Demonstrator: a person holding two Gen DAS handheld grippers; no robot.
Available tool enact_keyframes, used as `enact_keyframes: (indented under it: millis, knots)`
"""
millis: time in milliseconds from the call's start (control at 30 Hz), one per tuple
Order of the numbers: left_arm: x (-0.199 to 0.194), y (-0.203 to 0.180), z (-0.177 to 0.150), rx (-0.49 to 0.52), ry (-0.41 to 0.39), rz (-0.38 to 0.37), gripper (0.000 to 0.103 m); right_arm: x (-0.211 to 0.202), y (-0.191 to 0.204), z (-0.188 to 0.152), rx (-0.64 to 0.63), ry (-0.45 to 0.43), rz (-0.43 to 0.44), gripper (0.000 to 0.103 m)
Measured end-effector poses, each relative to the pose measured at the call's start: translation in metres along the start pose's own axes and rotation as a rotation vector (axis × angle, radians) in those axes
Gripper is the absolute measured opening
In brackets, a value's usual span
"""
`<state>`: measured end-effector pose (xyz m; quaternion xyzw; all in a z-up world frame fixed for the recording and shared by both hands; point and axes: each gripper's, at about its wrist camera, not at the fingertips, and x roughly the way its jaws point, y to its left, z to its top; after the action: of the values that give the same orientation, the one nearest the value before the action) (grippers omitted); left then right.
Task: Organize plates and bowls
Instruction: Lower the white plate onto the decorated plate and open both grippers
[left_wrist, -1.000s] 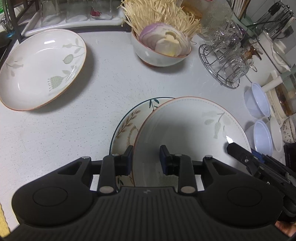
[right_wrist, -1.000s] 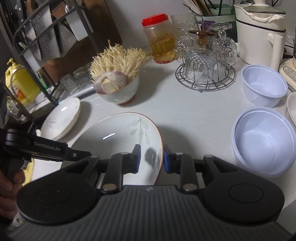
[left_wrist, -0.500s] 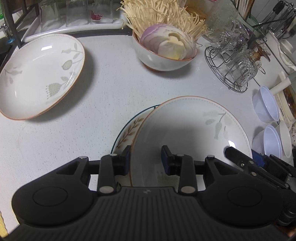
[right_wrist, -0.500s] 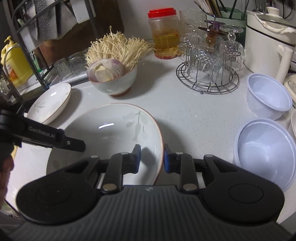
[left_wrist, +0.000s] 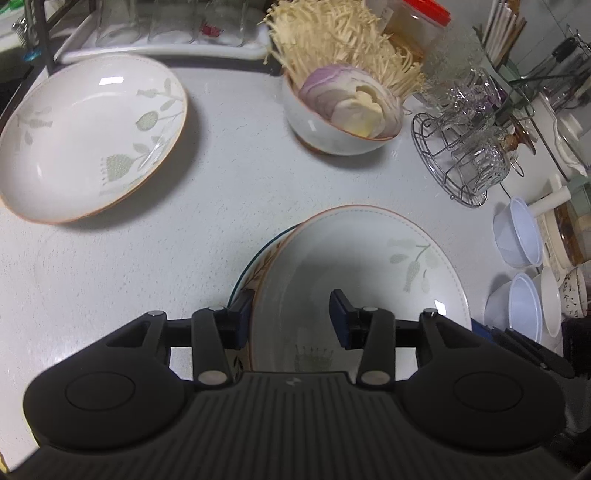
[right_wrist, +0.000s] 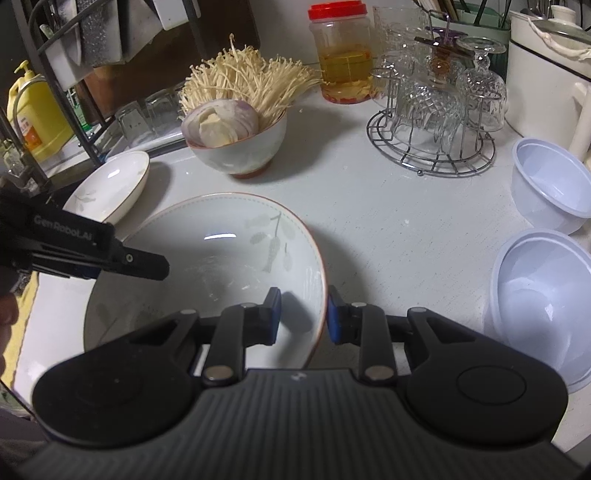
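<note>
A white deep plate with an orange rim and leaf print (left_wrist: 354, 273) rests on a dark-rimmed leaf plate (left_wrist: 255, 273) on the counter. My left gripper (left_wrist: 291, 317) is open, one jaw outside the deep plate's near rim, the other inside. My right gripper (right_wrist: 303, 314) straddles the same plate's (right_wrist: 221, 254) right rim with jaws close around it; contact is not clear. A second orange-rimmed deep plate (left_wrist: 88, 136) lies at the far left, also in the right wrist view (right_wrist: 110, 184).
A bowl of onion and enoki mushrooms (left_wrist: 343, 122) stands behind. A wire rack of glasses (right_wrist: 436, 122) is at the back right. Two white plastic bowls (right_wrist: 543, 295) sit right. A dish rack (left_wrist: 162, 40) lines the back left. A red-lidded jar (right_wrist: 341, 51) stands behind.
My left gripper's jaws have opened wider around the plate's rim. The deep plate has shifted further over the dark-rimmed plate. My right gripper stays at the right rim.
</note>
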<state>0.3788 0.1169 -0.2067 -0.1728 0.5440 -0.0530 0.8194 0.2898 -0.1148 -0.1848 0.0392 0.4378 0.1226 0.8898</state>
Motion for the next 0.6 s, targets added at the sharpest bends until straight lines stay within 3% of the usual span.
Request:
enact_keyframes:
  millis: [200, 600]
  knots:
    - [-0.009, 0.018, -0.001, -0.055, 0.024, -0.063, 0.05, 0.007, 0.004, -0.001, 0.033, 0.03, 0.013, 0.031]
    - [-0.028, 0.03, -0.009, -0.04, 0.03, -0.102, 0.049, 0.009, 0.012, 0.004, 0.004, 0.031, -0.039, 0.031]
